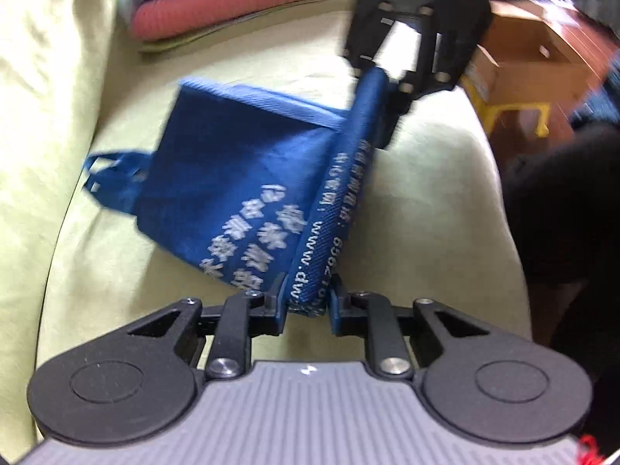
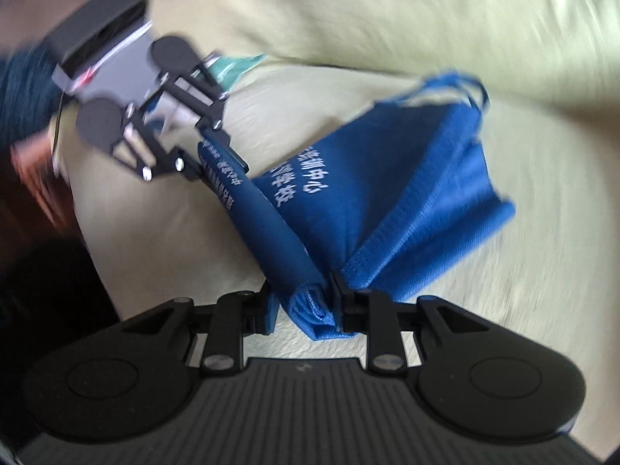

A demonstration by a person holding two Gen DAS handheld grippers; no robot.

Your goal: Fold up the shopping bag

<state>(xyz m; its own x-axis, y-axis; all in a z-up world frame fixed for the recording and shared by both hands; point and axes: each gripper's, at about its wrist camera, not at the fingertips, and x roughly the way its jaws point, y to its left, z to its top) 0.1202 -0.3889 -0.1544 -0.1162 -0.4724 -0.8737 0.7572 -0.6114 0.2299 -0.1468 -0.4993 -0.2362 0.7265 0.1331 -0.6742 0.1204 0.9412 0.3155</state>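
Holding the blue shopping bag by one folded edge, stretched as a taut band between the two grippers above a pale green sofa cushion. Left gripper clamping the near end of that band, fingers pressed together on the printed fabric at 6 o'clock in the left wrist view; right gripper pinching the far end up at 1 o'clock. Seen from the right wrist view, right gripper biting on a bunched corner of the bag at 6 o'clock, several layers wedged between its fingers, and the left gripper gripping the opposite end at 10 o'clock. Rest of the bag sagging away from the held edge toward 9 o'clock in the left view, handles trailing on the cushion, the panel creased but not flat. Apparently working mid-fold: lifting one edge over to bring it across the body of the bag. Next move probably calling for carrying both ends together, level and taut, over to the opposite side, laying the band down so the edges line up, and tucking the loose handles in before letting go. Stacked folded clothes lying at 12 o'clock, a cardboard box at 2 o'clock, both well apart from the bag. Heavy motion blur hiding the finer detail.
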